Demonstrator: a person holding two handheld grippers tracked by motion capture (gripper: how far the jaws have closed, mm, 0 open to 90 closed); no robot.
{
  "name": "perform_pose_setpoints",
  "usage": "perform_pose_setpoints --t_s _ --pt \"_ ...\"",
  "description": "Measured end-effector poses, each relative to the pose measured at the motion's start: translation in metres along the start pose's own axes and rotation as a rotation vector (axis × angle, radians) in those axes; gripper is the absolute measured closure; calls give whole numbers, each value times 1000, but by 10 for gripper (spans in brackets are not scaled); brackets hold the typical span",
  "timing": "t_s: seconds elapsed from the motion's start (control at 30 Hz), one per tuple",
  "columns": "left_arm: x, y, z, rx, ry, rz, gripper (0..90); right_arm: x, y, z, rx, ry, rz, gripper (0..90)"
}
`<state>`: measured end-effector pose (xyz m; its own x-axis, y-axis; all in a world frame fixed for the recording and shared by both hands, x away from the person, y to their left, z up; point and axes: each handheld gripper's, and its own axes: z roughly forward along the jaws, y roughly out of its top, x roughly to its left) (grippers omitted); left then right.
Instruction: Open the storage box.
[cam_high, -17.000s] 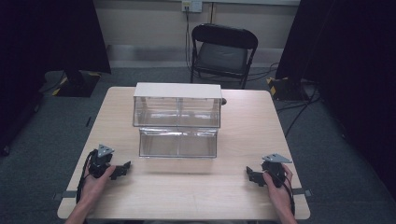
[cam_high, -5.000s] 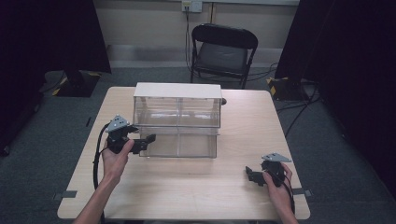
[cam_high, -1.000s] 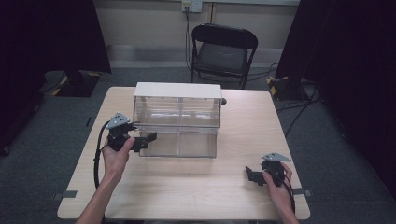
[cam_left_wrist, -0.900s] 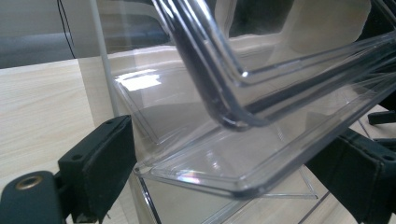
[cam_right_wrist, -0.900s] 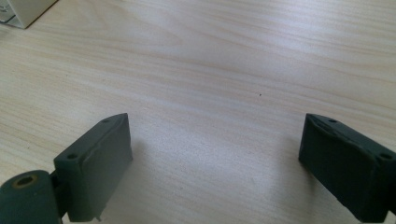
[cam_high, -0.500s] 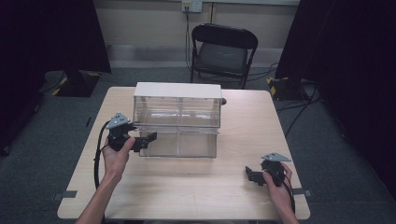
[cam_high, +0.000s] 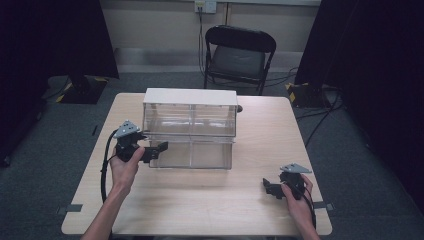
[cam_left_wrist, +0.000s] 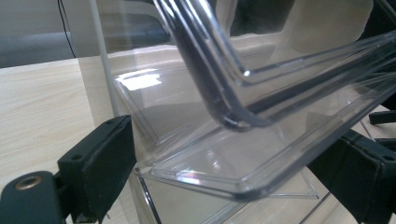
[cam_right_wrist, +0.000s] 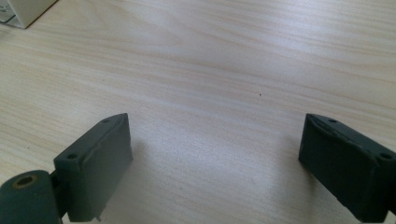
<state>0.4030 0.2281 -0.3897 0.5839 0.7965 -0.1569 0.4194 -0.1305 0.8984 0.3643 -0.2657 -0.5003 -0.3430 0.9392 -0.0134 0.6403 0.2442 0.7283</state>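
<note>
The clear plastic drawer (cam_high: 192, 152) sits pulled out at the front of the white-topped clear cabinet (cam_high: 190, 114). The left claw (cam_high: 159, 148), spread around its corner, could slip off the slick rim. The right claw (cam_high: 268, 187) rests spread on the wooden table (cam_high: 200, 205).

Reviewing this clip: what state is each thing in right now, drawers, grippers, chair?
Lower drawer: pulled partway out of the clear drawer unit, looks empty.
Upper drawers: pushed in.
Left gripper: jaws open, set either side of the lower drawer's left front corner.
Right gripper: jaws open, holding nothing, low over the table.
Folding chair: unfolded, unoccupied.
</note>
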Motion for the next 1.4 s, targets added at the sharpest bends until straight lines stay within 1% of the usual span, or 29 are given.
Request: perform_pose_setpoints --t_s 0.93,1.33,1.4 --pt "-1 0 0 1 2 -1 93 0 0 0 0 0 0 88" --pt "-2 0 -1 -6 5 -7 99 0 0 0 0 0 0 88" --pt "-2 0 -1 -4 5 -3 99 0 0 0 0 0 0 87"
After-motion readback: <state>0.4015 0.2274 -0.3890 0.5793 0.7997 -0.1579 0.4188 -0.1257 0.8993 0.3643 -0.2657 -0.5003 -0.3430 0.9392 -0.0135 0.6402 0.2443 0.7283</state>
